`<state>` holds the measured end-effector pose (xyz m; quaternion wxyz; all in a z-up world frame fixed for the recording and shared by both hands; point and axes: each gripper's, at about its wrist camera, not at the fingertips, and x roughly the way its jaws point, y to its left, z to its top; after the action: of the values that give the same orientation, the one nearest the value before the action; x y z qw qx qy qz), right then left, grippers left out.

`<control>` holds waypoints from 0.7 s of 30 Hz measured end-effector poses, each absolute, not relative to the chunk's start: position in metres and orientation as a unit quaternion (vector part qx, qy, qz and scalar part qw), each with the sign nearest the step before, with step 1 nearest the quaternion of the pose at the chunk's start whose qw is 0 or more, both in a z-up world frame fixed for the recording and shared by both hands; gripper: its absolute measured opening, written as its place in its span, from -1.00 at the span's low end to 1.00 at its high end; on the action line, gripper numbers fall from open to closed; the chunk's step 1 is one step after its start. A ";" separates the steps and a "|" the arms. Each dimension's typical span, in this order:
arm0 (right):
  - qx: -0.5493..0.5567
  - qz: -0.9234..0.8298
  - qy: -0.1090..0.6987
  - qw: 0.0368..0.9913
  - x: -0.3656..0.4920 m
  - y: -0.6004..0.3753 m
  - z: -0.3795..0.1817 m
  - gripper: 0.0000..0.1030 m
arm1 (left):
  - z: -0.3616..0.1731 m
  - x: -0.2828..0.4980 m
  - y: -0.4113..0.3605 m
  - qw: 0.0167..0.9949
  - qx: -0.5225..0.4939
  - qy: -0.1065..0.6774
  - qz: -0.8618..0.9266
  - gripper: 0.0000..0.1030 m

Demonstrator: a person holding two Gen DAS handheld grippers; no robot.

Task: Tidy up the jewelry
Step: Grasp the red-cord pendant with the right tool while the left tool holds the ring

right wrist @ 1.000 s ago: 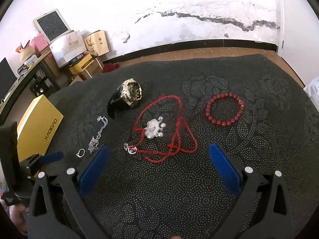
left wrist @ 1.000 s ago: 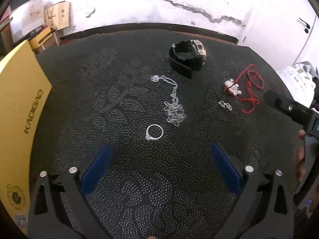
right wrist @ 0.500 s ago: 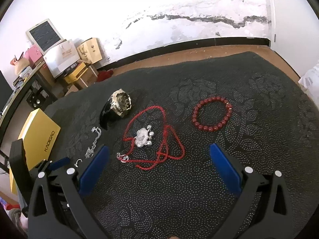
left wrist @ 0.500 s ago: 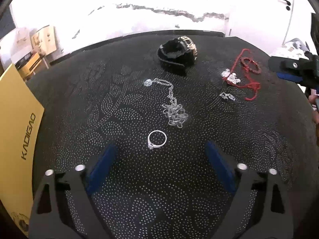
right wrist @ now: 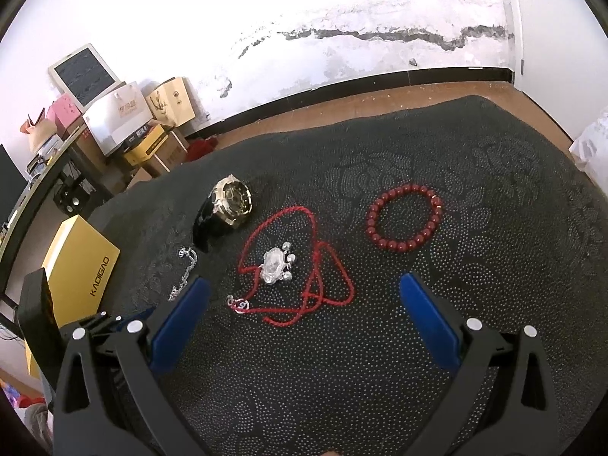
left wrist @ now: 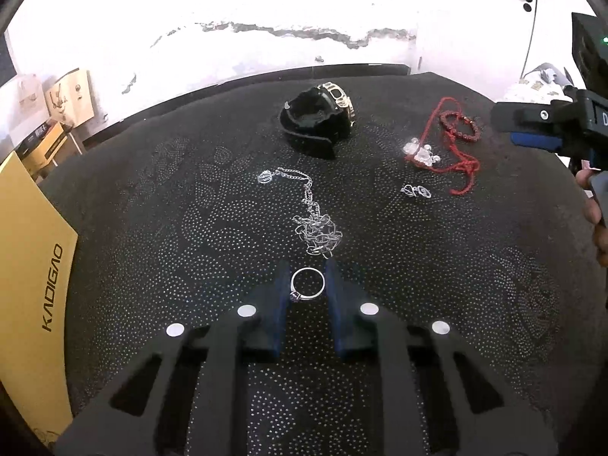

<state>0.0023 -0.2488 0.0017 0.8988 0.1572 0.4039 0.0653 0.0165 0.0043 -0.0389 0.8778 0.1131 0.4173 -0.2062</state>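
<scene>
Blue pads of my left gripper are closing on the silver ring, pressing its sides; a second ago they stood wide apart with the ring lying free ahead. At twelve o'clock lies the tangled silver chain. My right gripper gapes empty, the red cord necklace just ahead. Black patterned cloth spreads below, a cracked white wall beyond.
</scene>
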 end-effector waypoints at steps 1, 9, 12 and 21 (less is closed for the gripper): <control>0.156 0.066 0.405 0.899 0.002 -0.248 0.001 0.90 | -0.039 0.016 0.004 0.878 0.114 0.417 -0.206 -0.65; 0.136 0.074 0.414 0.897 0.004 -0.245 -0.003 0.90 | -0.027 0.010 0.006 0.891 0.106 0.391 -0.207 -0.65; 0.098 0.104 0.434 0.889 0.007 -0.235 -0.013 0.90 | -0.012 0.004 0.005 0.895 0.099 0.375 -0.219 -0.65; 0.030 0.129 0.451 0.882 0.028 -0.210 -0.037 0.89 | 0.007 0.000 0.011 0.896 0.077 0.364 -0.241 -0.65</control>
<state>0.0283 -0.2098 -0.0367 0.8825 0.0295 0.4515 0.1287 0.0000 0.0109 0.0070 0.8962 0.0773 0.3645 -0.2407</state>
